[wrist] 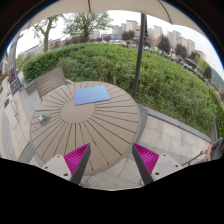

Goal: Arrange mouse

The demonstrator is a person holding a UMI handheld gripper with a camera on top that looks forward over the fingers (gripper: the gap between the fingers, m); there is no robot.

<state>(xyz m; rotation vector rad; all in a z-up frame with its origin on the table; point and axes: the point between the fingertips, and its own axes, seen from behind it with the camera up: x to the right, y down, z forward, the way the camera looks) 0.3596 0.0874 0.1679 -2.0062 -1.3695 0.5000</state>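
Wooden slatted surface (85, 125) is seen at twelve o'clock of the tool (110, 160), its fingers apart and empty; no mouse is visible, so the blue pad (91, 95) could be grabbed by mistake

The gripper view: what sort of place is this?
Likely an outdoor terrace or garden patio: a round slatted table on paving, a chair beside it, a hedge and apartment blocks beyond. The claw hangs open.

Round slatted wooden counter (85, 125) out on paved patio, blue mouse mat (91, 95) lying flat on far side, that's it.
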